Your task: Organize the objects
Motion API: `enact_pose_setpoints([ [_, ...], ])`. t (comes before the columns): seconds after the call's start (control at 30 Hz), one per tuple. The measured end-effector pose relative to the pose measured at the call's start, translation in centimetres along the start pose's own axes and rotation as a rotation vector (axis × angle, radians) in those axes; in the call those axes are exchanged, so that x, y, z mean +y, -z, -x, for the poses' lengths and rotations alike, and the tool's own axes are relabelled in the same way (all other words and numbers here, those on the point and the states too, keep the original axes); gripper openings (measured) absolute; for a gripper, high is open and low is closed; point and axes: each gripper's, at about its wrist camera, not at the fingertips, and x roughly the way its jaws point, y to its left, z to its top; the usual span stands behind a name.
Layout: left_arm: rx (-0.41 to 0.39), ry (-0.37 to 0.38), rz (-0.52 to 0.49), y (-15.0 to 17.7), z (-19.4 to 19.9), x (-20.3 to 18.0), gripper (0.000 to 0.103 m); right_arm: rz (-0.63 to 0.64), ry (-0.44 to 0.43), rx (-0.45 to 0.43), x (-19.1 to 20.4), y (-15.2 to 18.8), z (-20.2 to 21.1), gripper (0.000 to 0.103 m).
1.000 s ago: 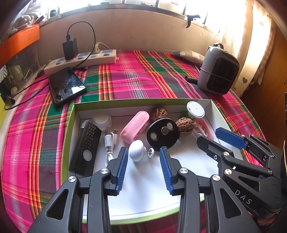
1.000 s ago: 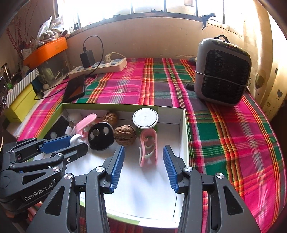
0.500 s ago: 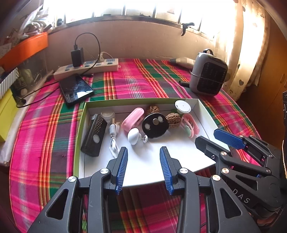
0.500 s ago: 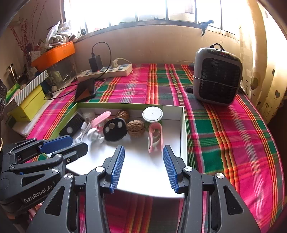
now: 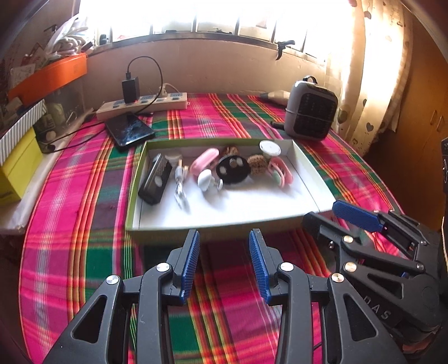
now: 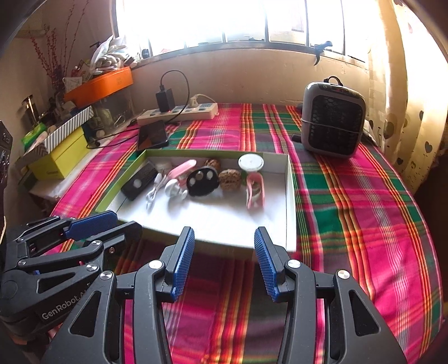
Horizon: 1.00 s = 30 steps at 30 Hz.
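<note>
Both grippers, left (image 5: 224,263) and right (image 6: 224,261), jaws apart, nothing between them, over plaid cloth (image 5: 224,316) just short of tray (image 5: 221,224); items line the tray's far side.

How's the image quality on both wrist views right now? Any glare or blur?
Left wrist: window blown out white, curtain glaring, cable in the tray smeared. Right wrist: window also washed out, cloth slightly blurred, edges bent by fisheye.
</note>
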Motion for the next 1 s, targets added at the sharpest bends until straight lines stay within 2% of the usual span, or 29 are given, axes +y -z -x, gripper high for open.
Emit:
enact_pose_setpoints([
  [0.7, 0.051, -0.077, 0.018, 7.6, 1.2, -0.2, 0.035, -0.029, 0.014, 0.047, 0.0, 5.9, 2.1, 0.046],
  [1.0, 0.04, -0.099, 0.002, 8.7, 1.5, -0.8, 0.035, -0.025, 0.022, 0.06, -0.2, 7.7, 2.7, 0.046],
])
